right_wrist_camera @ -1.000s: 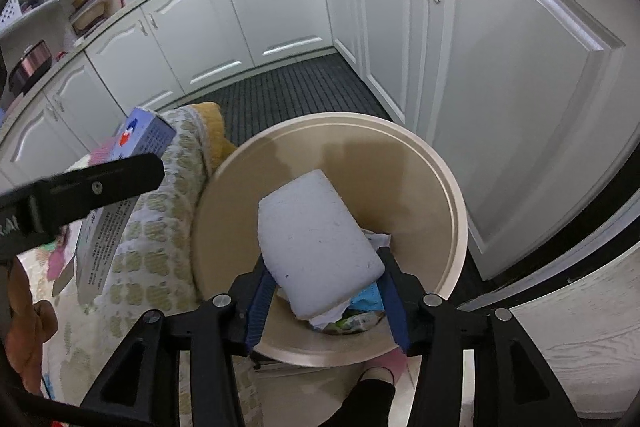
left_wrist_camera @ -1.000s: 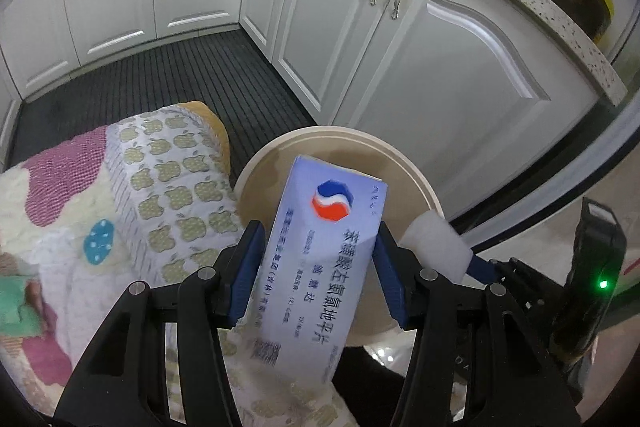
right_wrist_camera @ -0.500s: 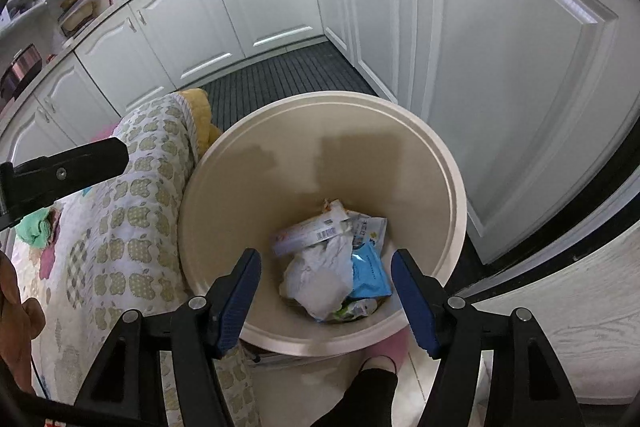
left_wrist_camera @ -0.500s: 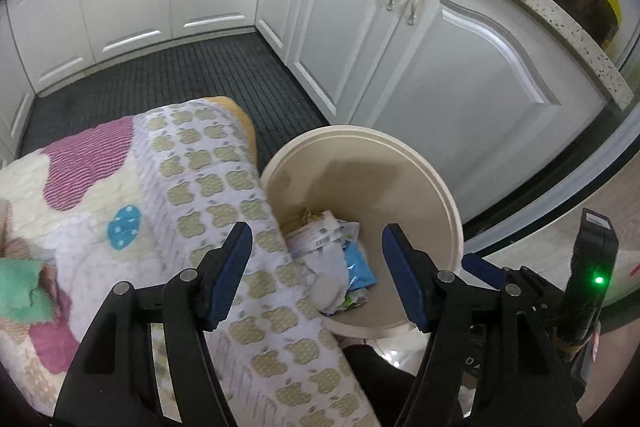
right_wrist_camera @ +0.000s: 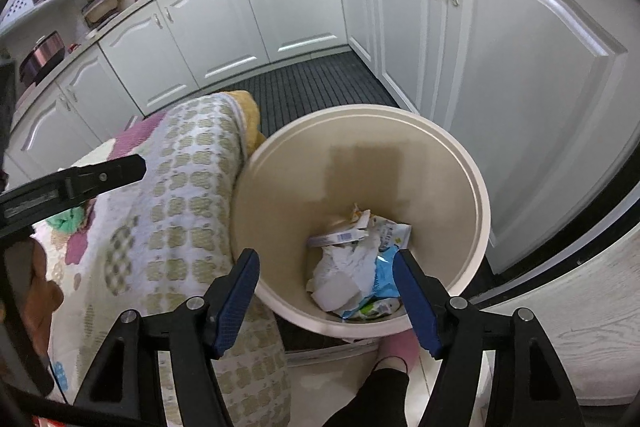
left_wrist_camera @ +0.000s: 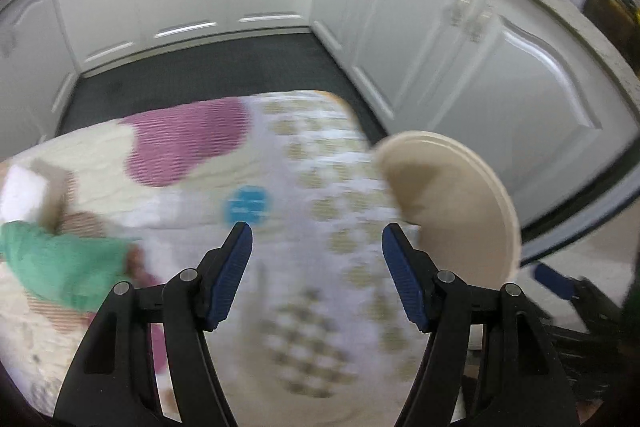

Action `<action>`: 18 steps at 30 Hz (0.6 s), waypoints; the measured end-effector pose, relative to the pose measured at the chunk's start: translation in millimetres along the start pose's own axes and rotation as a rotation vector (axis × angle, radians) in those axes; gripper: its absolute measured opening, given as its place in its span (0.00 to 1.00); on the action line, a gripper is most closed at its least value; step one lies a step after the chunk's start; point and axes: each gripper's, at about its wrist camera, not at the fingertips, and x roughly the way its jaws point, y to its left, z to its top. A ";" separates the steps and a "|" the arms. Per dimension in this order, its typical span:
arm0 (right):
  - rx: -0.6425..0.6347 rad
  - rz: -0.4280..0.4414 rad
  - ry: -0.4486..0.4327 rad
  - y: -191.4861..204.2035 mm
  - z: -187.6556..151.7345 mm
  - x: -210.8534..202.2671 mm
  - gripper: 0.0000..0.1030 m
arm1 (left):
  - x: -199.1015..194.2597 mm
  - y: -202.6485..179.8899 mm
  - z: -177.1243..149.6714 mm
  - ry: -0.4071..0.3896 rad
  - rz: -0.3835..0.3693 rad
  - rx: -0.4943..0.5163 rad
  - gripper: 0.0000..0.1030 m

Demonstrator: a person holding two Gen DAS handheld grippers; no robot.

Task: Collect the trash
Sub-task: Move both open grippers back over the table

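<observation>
1. Through the left wrist view, blurred all over, my left jaws (left_wrist_camera: 316,251) stand apart with nothing between the blue pads (left_wrist_camera: 230,273). They hang over a patterned quilt (left_wrist_camera: 304,163) with a purple patch, a blue dot and rows of olive shapes. A green cloth (left_wrist_camera: 60,267) lies on the quilt at the left, with something white (left_wrist_camera: 22,193) above it that I cannot make out. The beige bin (left_wrist_camera: 472,211) shows only part of its rim at the right, touching the quilt's edge. White cabinets (left_wrist_camera: 500,75) curve behind a dark floor mat (left_wrist_camera: 208,67).

2. Through the right wrist view, sharper, my right jaws (right_wrist_camera: 326,283) are opening and empty, poised above the near rim of the bin (right_wrist_camera: 280,179). The trash (right_wrist_camera: 356,267) lies at the bottom of the bin: a small box, crumpled white paper, a white block and a blue wrapper. The quilt (right_wrist_camera: 180,195) presses against the bin's left side. One finger of my left jaws (right_wrist_camera: 100,177) reaches in from the left over the quilt. A foot in a pink slipper (right_wrist_camera: 396,347) stands on the floor just below the bin. Cabinets (right_wrist_camera: 520,67) and the ribbed mat (right_wrist_camera: 312,83) lie behind.
</observation>
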 end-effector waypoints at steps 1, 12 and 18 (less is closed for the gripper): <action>-0.004 0.004 -0.002 3.1 0.0 -1.1 0.68 | 1.6 12.2 1.5 0.000 0.022 -0.016 0.65; -0.115 0.080 -0.027 60.4 3.9 -13.1 0.69 | -15.5 83.3 -21.6 0.058 0.044 -0.054 0.64; -0.173 0.133 -0.040 93.6 2.4 -18.2 0.69 | -59.2 118.5 -77.1 0.083 0.031 -0.079 0.64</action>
